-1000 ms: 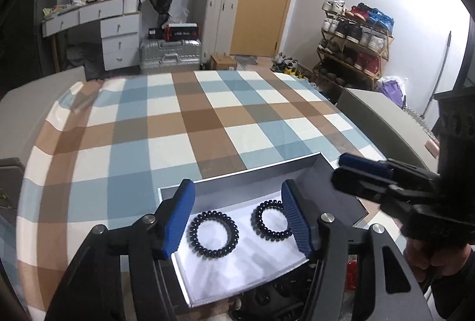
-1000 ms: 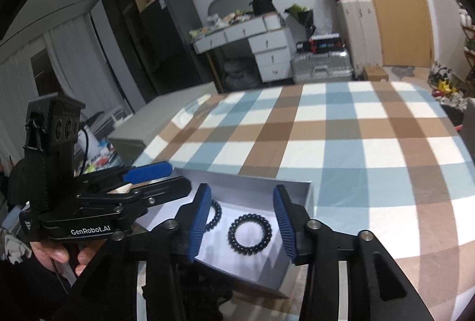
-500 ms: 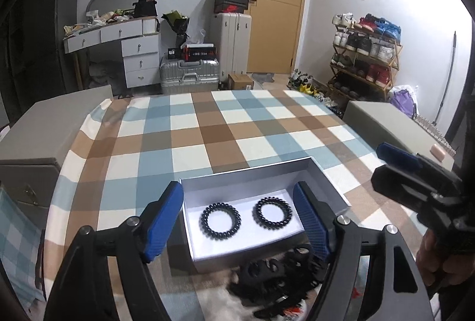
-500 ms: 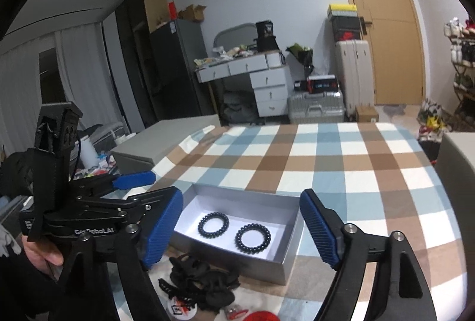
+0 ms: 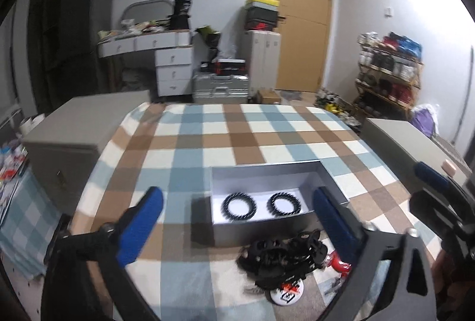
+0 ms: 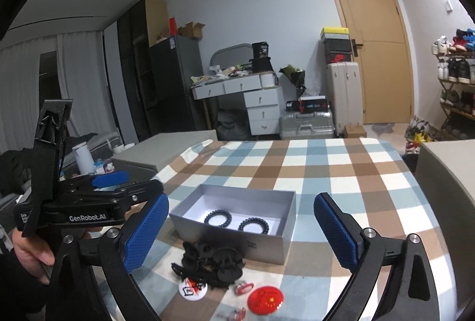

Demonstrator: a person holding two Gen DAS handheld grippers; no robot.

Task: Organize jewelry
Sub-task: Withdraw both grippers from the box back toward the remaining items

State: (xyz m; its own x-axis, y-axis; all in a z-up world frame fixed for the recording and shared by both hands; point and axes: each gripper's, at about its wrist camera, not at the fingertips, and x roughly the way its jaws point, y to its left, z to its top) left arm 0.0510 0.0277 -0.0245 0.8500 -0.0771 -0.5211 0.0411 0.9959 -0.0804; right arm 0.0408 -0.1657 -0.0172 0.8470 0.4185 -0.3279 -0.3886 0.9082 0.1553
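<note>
An open grey box (image 5: 264,169) (image 6: 267,246) sits on the checked cloth with two black coil bracelets on its white lining (image 5: 236,204) (image 5: 284,203) (image 6: 218,217) (image 6: 252,225). A heap of black hair accessories (image 5: 285,255) (image 6: 212,261) lies in front of the box. My left gripper (image 5: 237,193) (image 6: 139,183) hovers short of the box, its jaws opening with nothing gripped. My right gripper (image 6: 242,202) (image 5: 421,187) hangs to the right of it, jaws also opening and empty.
A white badge (image 6: 191,288), a red badge (image 6: 265,298) and small red clips (image 6: 243,288) lie near the cloth's front edge. Grey cabinets flank the table on both sides (image 5: 77,128) (image 6: 445,172). Beyond the box the checked cloth (image 5: 237,137) stretches bare.
Both grippers drew back and rose away from the box while their jaws spread wide. The black heap and the badges came into view in front of the box.
</note>
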